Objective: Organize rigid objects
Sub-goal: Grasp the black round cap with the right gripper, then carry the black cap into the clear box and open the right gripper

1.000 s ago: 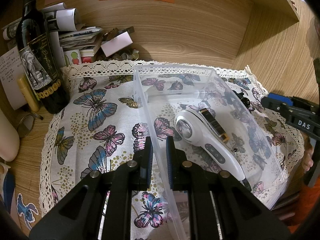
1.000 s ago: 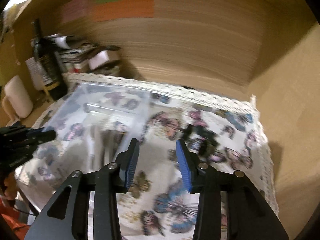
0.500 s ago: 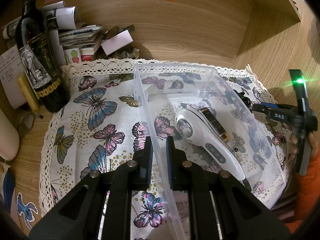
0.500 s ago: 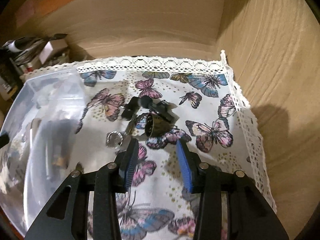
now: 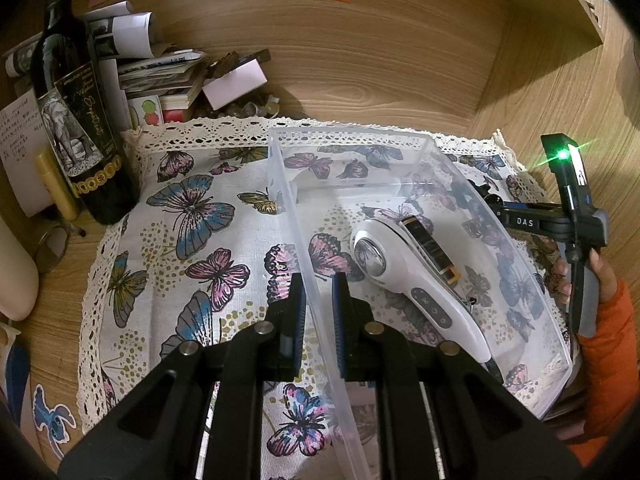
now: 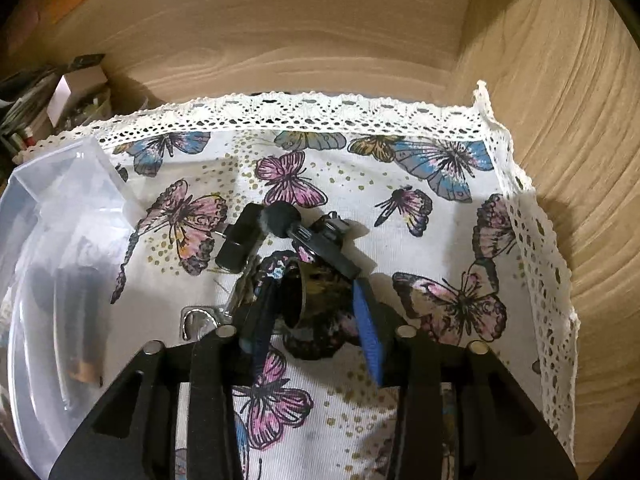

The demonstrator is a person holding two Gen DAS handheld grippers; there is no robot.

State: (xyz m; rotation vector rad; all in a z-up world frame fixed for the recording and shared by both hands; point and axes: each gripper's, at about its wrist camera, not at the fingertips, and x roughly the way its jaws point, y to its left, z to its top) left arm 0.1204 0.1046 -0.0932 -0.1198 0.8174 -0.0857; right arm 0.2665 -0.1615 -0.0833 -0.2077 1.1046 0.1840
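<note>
A clear plastic bin stands on the butterfly cloth. In it lie a white handheld device and a dark bar with a gold end. My left gripper is shut on the bin's left wall. In the right wrist view my right gripper is open, its fingers on either side of a dark brass bell-shaped object on the cloth. Beside it lie a small black microphone, a black block and a metal ring piece. The bin also shows at the left.
A wine bottle, stacked papers and boxes and a yellow tube crowd the back left. Wooden walls close the back and right. The cloth's lace edge runs along the right wall.
My right gripper has swung from over the bin to the cloth on its right and come down around the dark bell-shaped object. The left gripper has not moved.
</note>
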